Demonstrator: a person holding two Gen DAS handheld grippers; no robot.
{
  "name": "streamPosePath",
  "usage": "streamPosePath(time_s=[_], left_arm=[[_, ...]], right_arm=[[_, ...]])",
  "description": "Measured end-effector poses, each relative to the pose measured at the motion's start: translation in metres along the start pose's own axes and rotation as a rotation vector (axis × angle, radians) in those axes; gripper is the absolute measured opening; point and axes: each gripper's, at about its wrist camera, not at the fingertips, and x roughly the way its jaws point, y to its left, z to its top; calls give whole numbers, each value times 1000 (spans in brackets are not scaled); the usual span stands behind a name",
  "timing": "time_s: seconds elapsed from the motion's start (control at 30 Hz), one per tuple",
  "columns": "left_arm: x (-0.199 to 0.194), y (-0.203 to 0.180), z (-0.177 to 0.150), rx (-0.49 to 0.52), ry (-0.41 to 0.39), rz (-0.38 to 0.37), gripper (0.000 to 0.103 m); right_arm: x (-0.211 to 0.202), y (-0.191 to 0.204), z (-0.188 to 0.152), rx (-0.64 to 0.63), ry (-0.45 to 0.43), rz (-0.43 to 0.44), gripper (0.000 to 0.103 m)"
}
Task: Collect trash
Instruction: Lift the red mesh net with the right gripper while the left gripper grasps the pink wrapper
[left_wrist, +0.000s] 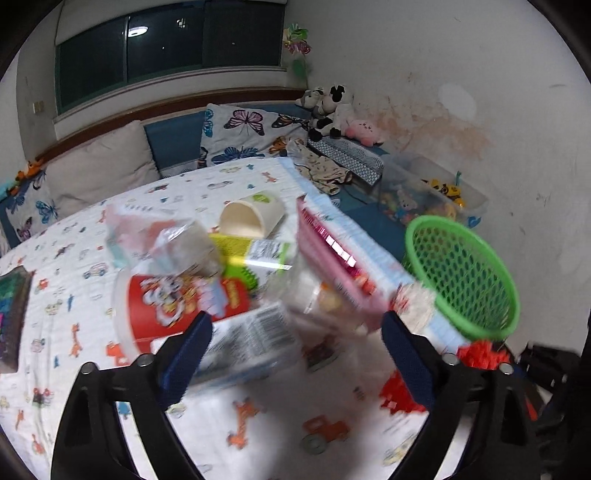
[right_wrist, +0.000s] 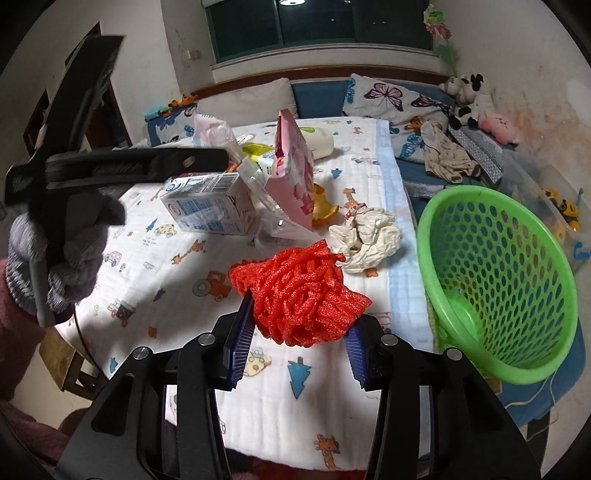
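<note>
My right gripper (right_wrist: 300, 334) is shut on a red foam net (right_wrist: 301, 295) and holds it just above the table's patterned cloth (right_wrist: 155, 295). A green basket (right_wrist: 495, 288) stands tilted to its right, off the table edge; it also shows in the left wrist view (left_wrist: 465, 277). My left gripper (left_wrist: 295, 343) is open over a pile of trash: a milk carton (left_wrist: 247, 343), a red cup (left_wrist: 177, 306) and a pink snack bag (left_wrist: 332, 266). The carton (right_wrist: 207, 206), the pink bag (right_wrist: 291, 162) and a crumpled tissue (right_wrist: 365, 236) lie beyond the net.
An orange peel (right_wrist: 325, 210) and a cream cup (right_wrist: 317, 142) lie among the trash. Cushions (right_wrist: 391, 96), plush toys (right_wrist: 476, 99) and a clear toy box (left_wrist: 432, 195) are behind and right of the table. A dark box (left_wrist: 11, 314) sits at the left edge.
</note>
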Motion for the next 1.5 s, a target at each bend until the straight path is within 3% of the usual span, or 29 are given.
streamPosePath(time_s=[0.13, 0.3, 0.47, 0.67, 1.17, 1.23, 1.4, 1.5], left_arm=[[15, -7, 17, -20, 18, -14, 85], [45, -11, 34, -64, 93, -39, 73], [68, -9, 41, -103, 133, -41, 71], [75, -12, 49, -87, 145, -38, 62], [81, -13, 51, -98, 171, -61, 58], [82, -12, 48, -107, 176, -75, 54], [82, -8, 43, -133, 179, -110, 28], [77, -8, 41, -137, 165, -125, 19]], right_arm=[[-4, -3, -4, -6, -2, 9, 45], [-10, -9, -8, -1, -5, 15, 45], [-18, -16, -10, 5, -20, 17, 45], [-22, -23, -10, 14, -24, 20, 45], [-28, -32, -9, 40, -48, 3, 45], [-30, -34, -8, 44, -54, -6, 45], [-34, -39, -6, 62, -66, -16, 45], [-38, -41, -6, 70, -76, -29, 45]])
